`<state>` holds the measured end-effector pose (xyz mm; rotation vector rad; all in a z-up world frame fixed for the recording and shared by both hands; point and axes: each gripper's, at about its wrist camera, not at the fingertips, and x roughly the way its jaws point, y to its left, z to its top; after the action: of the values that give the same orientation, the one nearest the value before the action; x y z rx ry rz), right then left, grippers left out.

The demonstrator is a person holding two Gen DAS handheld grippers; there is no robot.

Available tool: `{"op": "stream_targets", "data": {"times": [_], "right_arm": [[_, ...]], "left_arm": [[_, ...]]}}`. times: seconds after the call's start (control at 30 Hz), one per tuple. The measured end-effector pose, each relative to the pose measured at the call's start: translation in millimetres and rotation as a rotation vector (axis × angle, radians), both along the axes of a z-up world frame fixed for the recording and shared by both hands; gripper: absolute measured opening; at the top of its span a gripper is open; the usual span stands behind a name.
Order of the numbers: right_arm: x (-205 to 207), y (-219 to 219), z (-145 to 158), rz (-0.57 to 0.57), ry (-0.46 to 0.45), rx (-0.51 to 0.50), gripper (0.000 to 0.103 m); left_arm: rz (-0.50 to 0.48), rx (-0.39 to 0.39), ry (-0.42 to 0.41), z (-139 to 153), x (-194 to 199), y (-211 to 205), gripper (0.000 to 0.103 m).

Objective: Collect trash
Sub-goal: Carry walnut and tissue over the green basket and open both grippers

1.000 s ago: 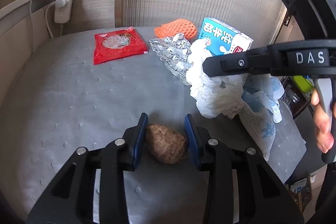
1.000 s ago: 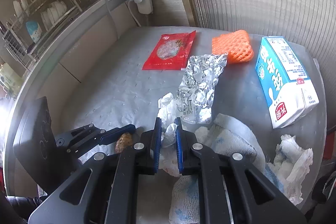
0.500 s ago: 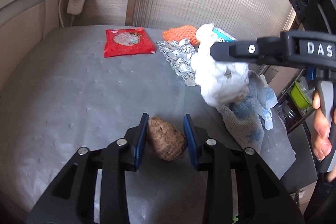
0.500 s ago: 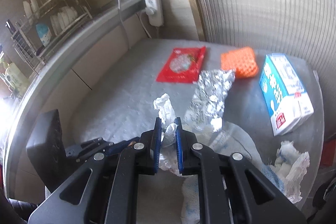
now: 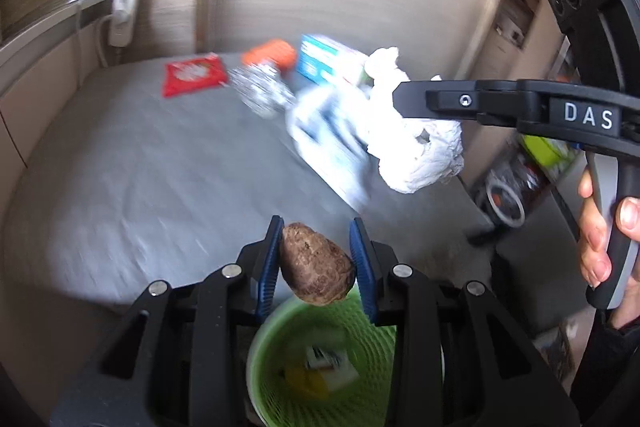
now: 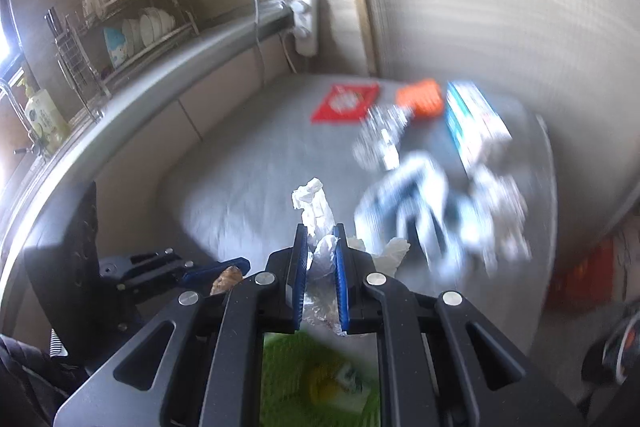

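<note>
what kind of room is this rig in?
Most likely a home kitchen. A dish rack with plates and bowls sits on the counter beside a soap bottle, a power strip hangs on the wall, and a green bin stands below the grey-covered table.

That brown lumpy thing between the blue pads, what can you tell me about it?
The brown, rough-skinned oval lump looks like a root vegetable or a stone; I cannot tell which. Its surface is matt, mottled and dimpled. It hangs tilted in the air, pinched on both sides by the jaws of the left gripper, whose blue pads press its flanks. It is off the grey table, right above the green mesh bin. Nothing else touches it.
</note>
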<state>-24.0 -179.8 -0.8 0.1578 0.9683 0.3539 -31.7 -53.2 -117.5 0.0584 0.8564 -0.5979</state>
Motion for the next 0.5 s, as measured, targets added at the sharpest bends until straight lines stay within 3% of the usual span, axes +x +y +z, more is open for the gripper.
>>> {"op": "stream_targets", "data": {"times": [0.2,0.43,0.5], "right_arm": [[-74.1,-21.5,-15.4,-0.075,0.053,0.008,0.013],[-109.0,-34.9,-34.1,-0.124,0.088,0.049,0.013],[-111.5,-35.3,-36.0,-0.127,0.088,0.057,0.013]], "left_arm": [[-0.084,0.059,0.056,-29.9,-58.3,-24.2,0.033],[-0.084,0.104,0.119,-60.1,-80.2,-32.0,0.034],[-0.079,0.117,0.141,-65.1,-80.7,-33.3,0.041]]}}
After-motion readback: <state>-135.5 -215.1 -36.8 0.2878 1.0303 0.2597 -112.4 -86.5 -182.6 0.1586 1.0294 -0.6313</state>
